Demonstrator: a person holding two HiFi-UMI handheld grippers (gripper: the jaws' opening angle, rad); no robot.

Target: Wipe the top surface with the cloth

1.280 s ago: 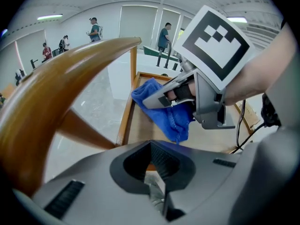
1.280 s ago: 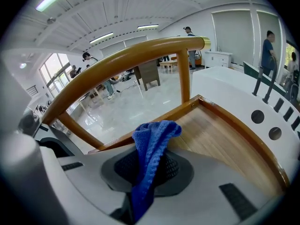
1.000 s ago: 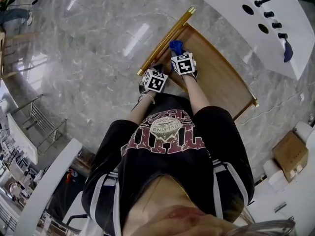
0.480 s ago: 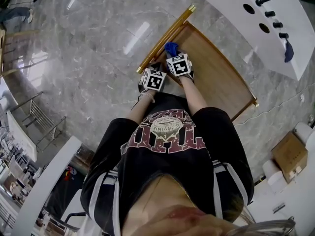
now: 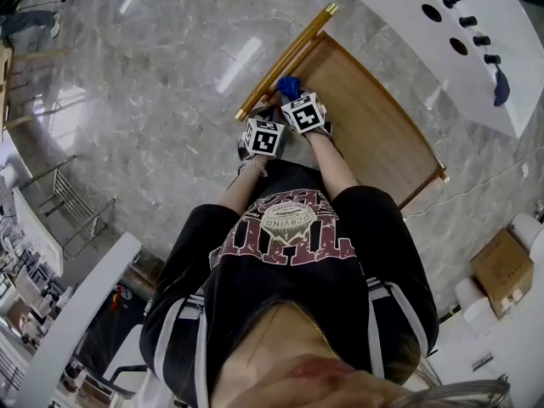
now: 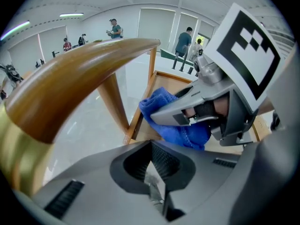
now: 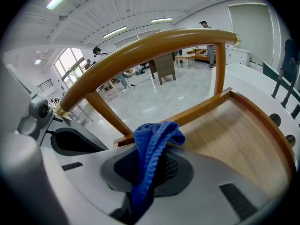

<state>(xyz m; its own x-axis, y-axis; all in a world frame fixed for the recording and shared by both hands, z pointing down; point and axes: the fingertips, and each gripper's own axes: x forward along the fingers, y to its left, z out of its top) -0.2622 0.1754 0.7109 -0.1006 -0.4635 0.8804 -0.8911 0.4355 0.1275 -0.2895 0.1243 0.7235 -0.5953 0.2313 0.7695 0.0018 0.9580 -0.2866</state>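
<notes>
A wooden chair stands in front of me, with its seat (image 5: 374,126) and a curved back rail (image 5: 285,58). My right gripper (image 5: 293,96) is shut on a blue cloth (image 5: 289,85), held at the seat's back edge just under the rail. In the right gripper view the cloth (image 7: 152,144) sticks up out of the right gripper (image 7: 145,182), with the seat (image 7: 234,130) and the rail (image 7: 154,43) beyond. My left gripper (image 5: 255,121) sits beside it near the rail's near end. In its own view the left gripper (image 6: 152,172) is shut with nothing in it; the rail (image 6: 70,88) looms at left.
A white counter (image 5: 450,32) with dark holes runs along the upper right. A cardboard box (image 5: 501,270) lies on the marble floor (image 5: 153,83) at lower right. Metal racks (image 5: 59,202) stand at left. Several people (image 6: 185,41) are far off in the hall.
Both grippers and the blue cloth have shifted a little to the left along the seat's back edge, closer to the rail.
</notes>
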